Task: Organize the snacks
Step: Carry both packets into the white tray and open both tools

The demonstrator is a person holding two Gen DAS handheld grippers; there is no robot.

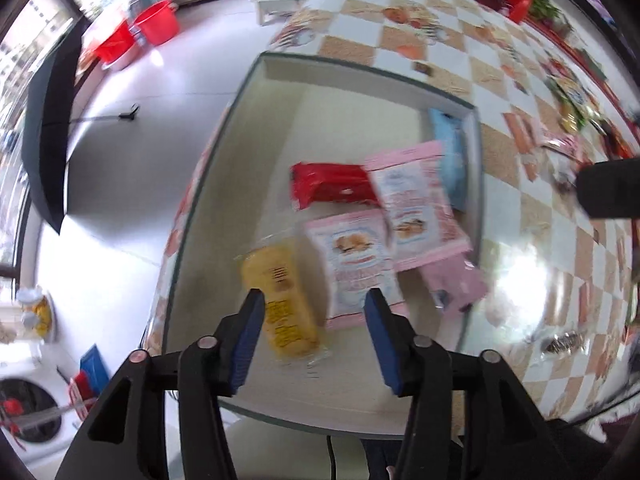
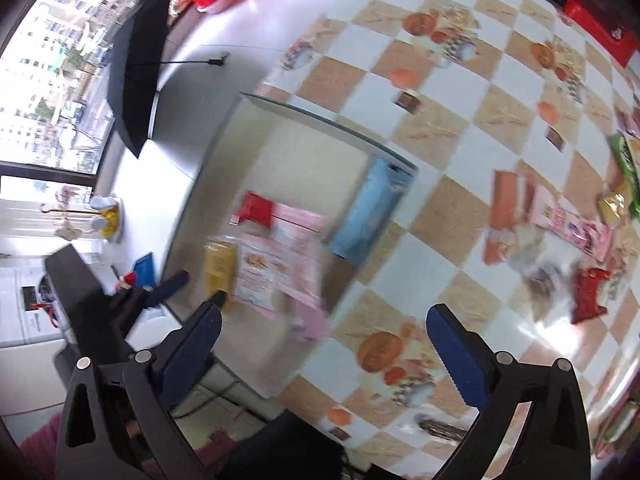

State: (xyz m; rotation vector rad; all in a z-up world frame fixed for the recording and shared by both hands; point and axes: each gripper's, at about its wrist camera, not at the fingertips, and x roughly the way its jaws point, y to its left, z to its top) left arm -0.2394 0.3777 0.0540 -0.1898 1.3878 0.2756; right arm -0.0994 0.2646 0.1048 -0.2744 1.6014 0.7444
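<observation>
A shallow cream box (image 1: 352, 76) sits on the checkered table and holds a yellow snack packet (image 1: 280, 300), a red packet (image 1: 334, 188), pink packets (image 1: 416, 208) and a blue packet (image 1: 450, 152). My left gripper (image 1: 314, 308) is open and empty just above the yellow packet. My right gripper (image 2: 324, 324) is open and empty over the table beside the box (image 2: 320, 128). Loose snacks lie at the right of the table: a pink packet (image 2: 576, 228), a red packet (image 2: 590, 294), a gold packet (image 2: 612, 204).
The checkered tablecloth (image 2: 440, 220) covers the table. A black umbrella (image 2: 138, 68) stands open on the floor, with red buckets (image 1: 158, 22) beyond it. A red container (image 2: 600, 28) is at the far table edge. A washing machine (image 1: 32, 412) is at lower left.
</observation>
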